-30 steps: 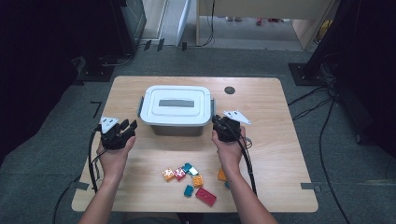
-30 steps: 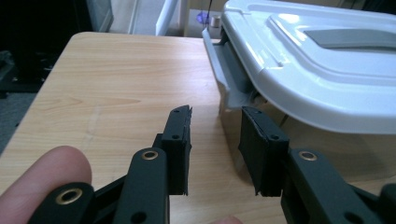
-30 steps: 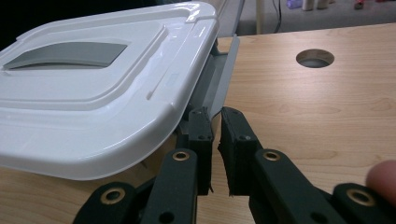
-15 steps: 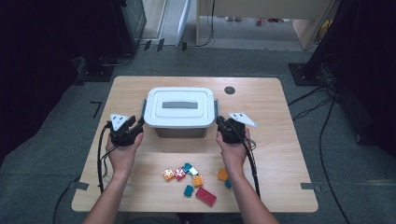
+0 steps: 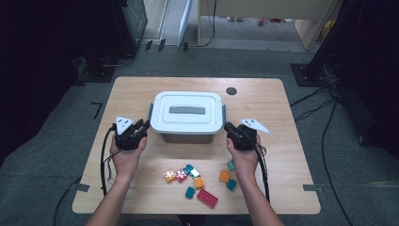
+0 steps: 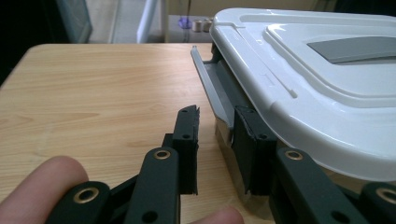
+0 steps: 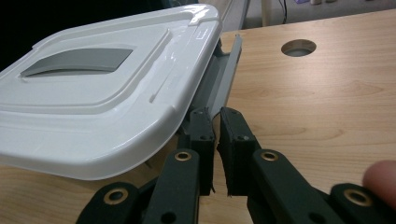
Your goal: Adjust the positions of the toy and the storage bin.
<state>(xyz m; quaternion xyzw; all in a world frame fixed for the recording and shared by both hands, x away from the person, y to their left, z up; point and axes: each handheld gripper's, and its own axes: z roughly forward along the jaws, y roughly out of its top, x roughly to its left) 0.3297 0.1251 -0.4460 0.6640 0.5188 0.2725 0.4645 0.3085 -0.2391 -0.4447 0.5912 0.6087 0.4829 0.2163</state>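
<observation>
Sits mid-surface (image 5: 141, 89), toward the far edge: a grey storage box (image 5: 187, 136) with white lid (image 5: 187, 112) shut on top, grey latch flaps at both ends. Left tongs (image 5: 143, 126) at the box's left end, jaws parted a little, one jaw out over bare wood, the other tucked against the box wall under the lid's rim, just below the left latch (image 6: 205, 74); gripping nothing. Right tongs (image 5: 229, 127) at the box's right end, jaws nearly together with a thin gap, tips just below the right latch (image 7: 229, 77); hard to tell whether pinching its lower edge. Near the front edge, between the forearms, a loose scatter of coloured toy bricks (image 5: 197, 181).
</observation>
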